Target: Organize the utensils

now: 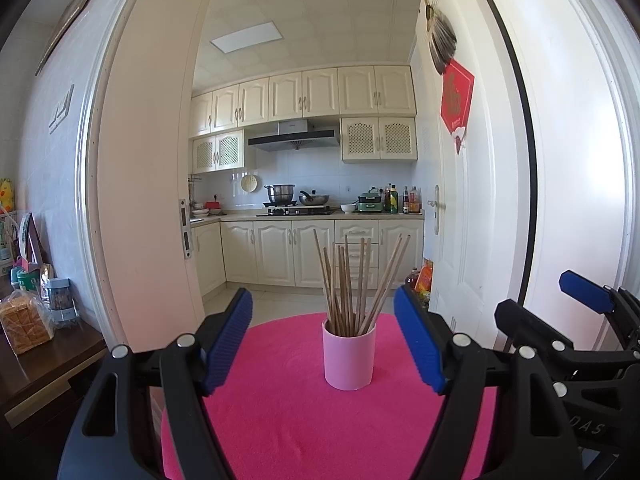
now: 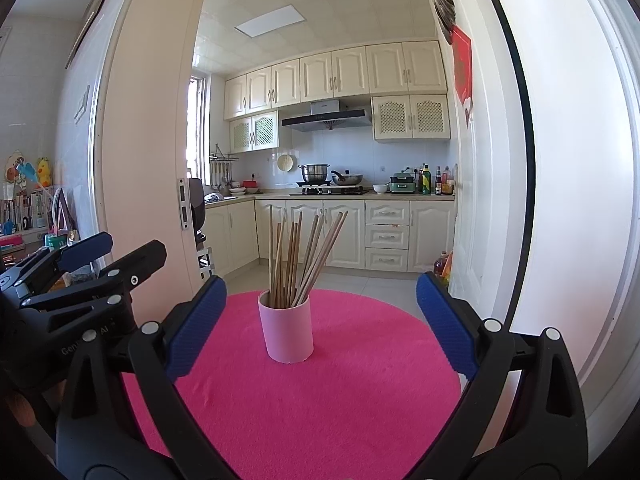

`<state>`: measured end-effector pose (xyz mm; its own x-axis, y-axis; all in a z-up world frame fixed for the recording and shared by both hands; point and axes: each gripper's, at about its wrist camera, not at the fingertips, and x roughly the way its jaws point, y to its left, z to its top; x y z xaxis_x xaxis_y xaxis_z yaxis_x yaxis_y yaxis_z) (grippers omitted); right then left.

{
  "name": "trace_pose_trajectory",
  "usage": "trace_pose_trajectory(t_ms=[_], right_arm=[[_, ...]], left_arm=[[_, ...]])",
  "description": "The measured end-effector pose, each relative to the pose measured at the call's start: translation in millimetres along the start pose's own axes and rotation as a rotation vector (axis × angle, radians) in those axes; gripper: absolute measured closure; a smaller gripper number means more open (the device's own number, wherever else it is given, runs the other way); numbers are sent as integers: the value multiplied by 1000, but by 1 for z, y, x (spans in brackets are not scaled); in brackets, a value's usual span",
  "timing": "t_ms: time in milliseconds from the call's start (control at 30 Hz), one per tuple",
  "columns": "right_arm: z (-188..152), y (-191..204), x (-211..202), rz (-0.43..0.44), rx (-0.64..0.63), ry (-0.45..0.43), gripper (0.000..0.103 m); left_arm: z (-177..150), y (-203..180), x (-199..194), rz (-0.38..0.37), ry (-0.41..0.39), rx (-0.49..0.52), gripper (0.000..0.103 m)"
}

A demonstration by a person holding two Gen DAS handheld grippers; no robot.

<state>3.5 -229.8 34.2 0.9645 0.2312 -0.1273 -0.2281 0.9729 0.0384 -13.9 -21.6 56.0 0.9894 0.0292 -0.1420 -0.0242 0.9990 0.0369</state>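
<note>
a round pink mat covers the top of a small table. a pink cup stands upright on the mat, near its far edge in the left view and more toward the middle in the right view. the cup is full of brown wooden chopsticks. they stand on end and fan out at the top, some leaning left and some leaning right.

the left gripper is spread wide. its two blue pads sit one on each side of the cup and touch nothing. the cup is just past the pads, between them.

the right gripper is spread wide too and holds nothing. in its view the cup stands nearer to the left pad than to the right pad. each gripper shows in the other one's view, off to the side, and they are apart from each other.

behind the table is an open doorway into a kitchen. cream cupboards hang on the far wall. a silver pot and a pan sit on the stove. bottles stand at the right end of the counter. a red paper hangs on the white door on the right. a loaf of bread in a bag sits on a dark side table at the left.
</note>
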Motion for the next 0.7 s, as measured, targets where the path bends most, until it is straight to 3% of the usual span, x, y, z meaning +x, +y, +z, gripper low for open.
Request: trace_pose_trajectory(t_ms=[700], right_arm=[[-7, 1, 28, 16, 11, 45, 9]], left_arm=[[-6, 7, 30, 8, 37, -7, 31]])
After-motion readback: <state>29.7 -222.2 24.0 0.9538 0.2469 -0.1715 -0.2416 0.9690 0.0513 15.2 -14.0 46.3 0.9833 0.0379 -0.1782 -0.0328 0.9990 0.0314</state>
